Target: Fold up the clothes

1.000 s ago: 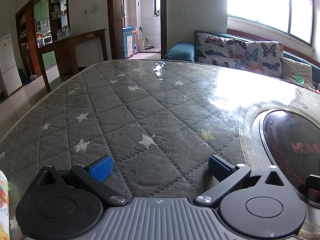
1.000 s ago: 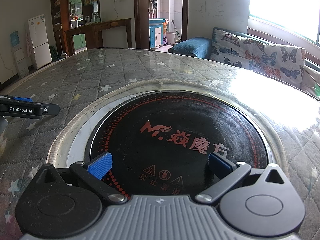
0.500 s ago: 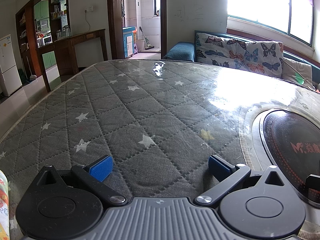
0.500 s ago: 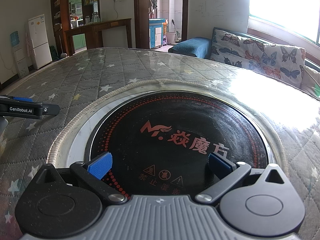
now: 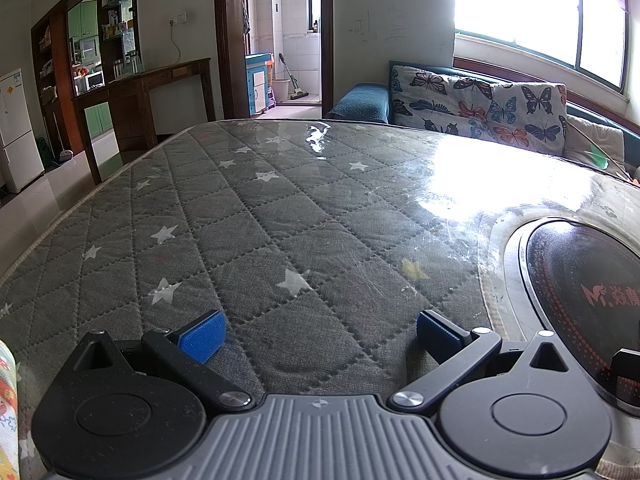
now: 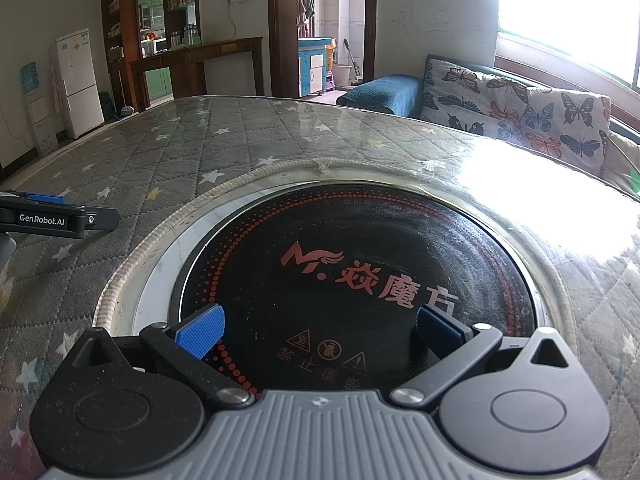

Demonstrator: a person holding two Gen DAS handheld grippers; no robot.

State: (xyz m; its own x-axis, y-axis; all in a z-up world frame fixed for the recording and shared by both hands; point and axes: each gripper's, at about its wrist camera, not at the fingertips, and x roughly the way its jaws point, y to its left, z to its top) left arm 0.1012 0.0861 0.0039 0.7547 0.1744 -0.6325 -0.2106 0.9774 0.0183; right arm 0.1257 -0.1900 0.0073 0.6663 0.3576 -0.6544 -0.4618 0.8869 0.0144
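Grey quilted cloth with white stars, under a clear glossy sheet, covers the round table (image 5: pixel 280 216) in front of me. My left tongs (image 5: pixel 318 330) hang just above it, blue pads spread wide, nothing between them. My right tongs (image 6: pixel 318 330) are just as wide apart and empty, poised over the black round induction cooktop (image 6: pixel 360 280) with red lettering, sunk into the table's middle inside a pale braided ring. From the right camera I catch the left tongs at the far left edge, side on. The clothes? Only a sliver of white fabric with an orange and green print (image 5: pixel 7 412) shows at the left camera's bottom-left corner, beside the left tongs; I can't tell its shape.
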